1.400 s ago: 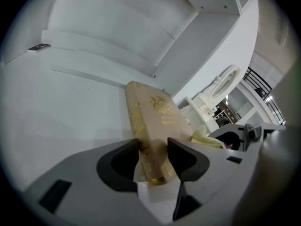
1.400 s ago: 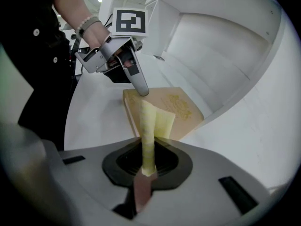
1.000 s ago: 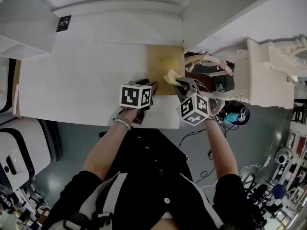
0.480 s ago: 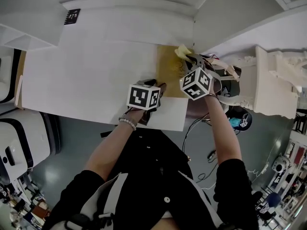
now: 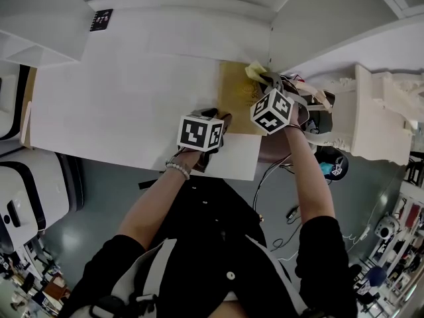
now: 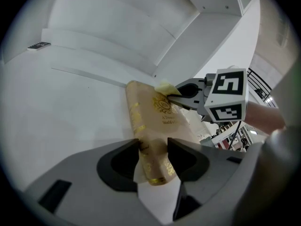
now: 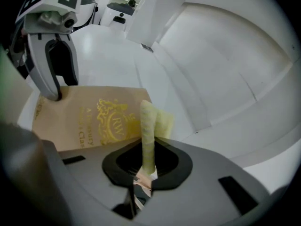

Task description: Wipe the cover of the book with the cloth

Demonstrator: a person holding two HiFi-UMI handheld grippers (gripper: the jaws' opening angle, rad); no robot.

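A tan book with gold print lies flat at the right end of the white table. My left gripper is closed on its near end by the spine, and in the left gripper view the book passes between the two pads of that gripper. My right gripper is shut on a folded yellow cloth. The cloth sticks out past the right gripper's jaws and rests on the book's far right corner.
A small black marker tag lies at the table's far left. A white panel rises just behind the book. The table ends right beside the book, with ornate white furniture and cables beyond.
My right gripper has carried the cloth from the book's near right edge across the cover to its far right corner. The left gripper has stayed on the book.
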